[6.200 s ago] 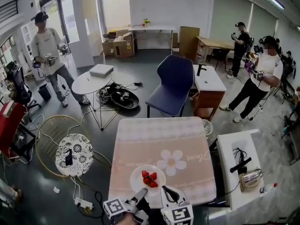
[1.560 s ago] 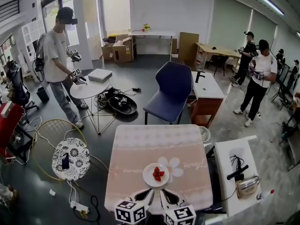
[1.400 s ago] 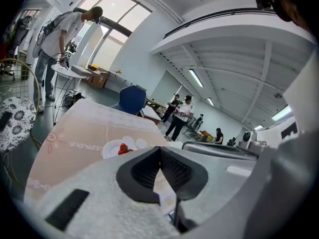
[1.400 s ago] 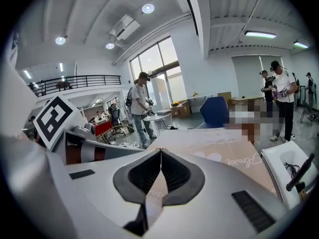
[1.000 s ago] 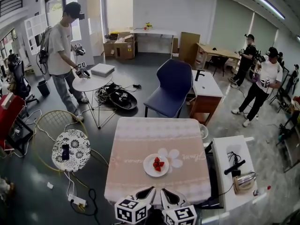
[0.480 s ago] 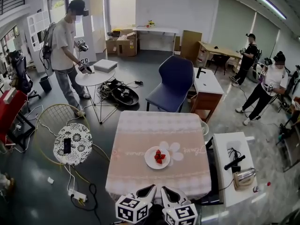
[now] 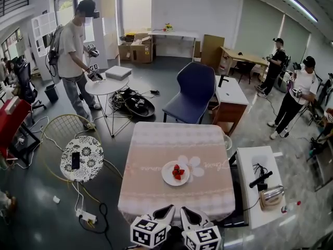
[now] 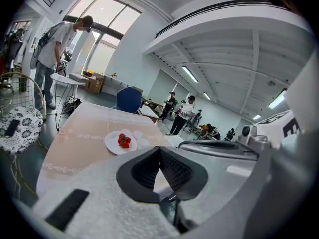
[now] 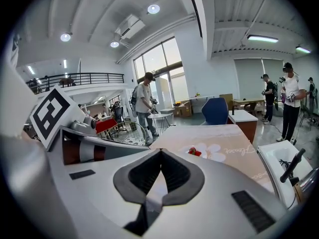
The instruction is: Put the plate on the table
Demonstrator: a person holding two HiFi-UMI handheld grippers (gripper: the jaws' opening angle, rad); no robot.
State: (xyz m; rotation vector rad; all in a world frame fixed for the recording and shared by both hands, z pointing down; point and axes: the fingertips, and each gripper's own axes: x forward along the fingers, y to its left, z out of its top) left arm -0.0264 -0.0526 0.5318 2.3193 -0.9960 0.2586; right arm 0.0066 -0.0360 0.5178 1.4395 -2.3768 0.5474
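Note:
A white plate (image 7: 175, 173) with red strawberries (image 7: 177, 172) rests near the middle of the pink-clothed table (image 7: 156, 150), beside a printed white flower. Both grippers hang below the table's near edge, apart from the plate. My left gripper (image 7: 165, 211) is shut with nothing between its jaws, and so is my right gripper (image 7: 186, 212). In the left gripper view the plate (image 8: 121, 142) lies ahead, beyond the shut gripper (image 8: 160, 151). In the right gripper view only the strawberries (image 9: 193, 152) show past the shut gripper (image 9: 160, 153).
A blue chair (image 7: 195, 92) stands behind the table. At the right is a white side table (image 7: 258, 178) with a toaster and a black tool. A round patterned stool (image 7: 81, 158) and floor cables are at the left. A person (image 7: 73, 46) stands far left, others far right.
The plate was held over the table's near edge at first; now it sits free on the cloth. Over the last second both grippers drew back a little toward me, still shut.

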